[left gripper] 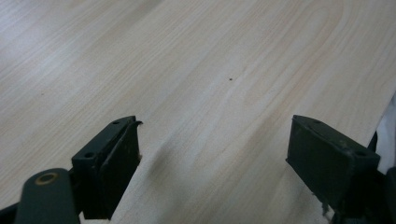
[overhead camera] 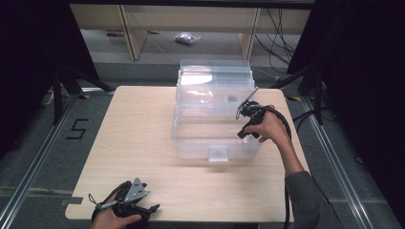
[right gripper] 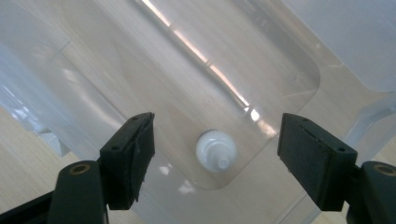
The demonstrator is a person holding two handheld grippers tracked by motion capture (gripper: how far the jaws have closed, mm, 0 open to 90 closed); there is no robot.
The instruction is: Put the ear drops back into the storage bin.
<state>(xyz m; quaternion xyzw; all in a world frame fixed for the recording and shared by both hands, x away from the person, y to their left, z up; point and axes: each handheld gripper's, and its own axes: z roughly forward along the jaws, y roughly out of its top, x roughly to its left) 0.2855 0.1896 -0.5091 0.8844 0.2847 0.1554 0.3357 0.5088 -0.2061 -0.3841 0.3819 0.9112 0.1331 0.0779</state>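
A clear plastic bin [overhead camera: 191,145] stands on the wooden table [overhead camera: 138,129], its lid [overhead camera: 215,76] swung up at the back. On the bin's floor lies a small white capped bottle [right gripper: 215,151], seen end-on. My right gripper [right gripper: 215,126] hangs open above it and points down into the bin, with the bottle lying below the gap and untouched. In the high view this right gripper [overhead camera: 244,133] is over the bin's front right corner. My left gripper [overhead camera: 154,208] rests at the table's near left edge. Its jaws are open over bare wood in the left gripper view [left gripper: 215,126].
The bin has a clear latch [overhead camera: 218,153] on its front wall. Bare wood lies left of the bin and in front of it. Beyond the table are wooden shelf legs [overhead camera: 133,33], a small plastic bag [overhead camera: 187,38] on the floor, and black cables [overhead camera: 279,43].
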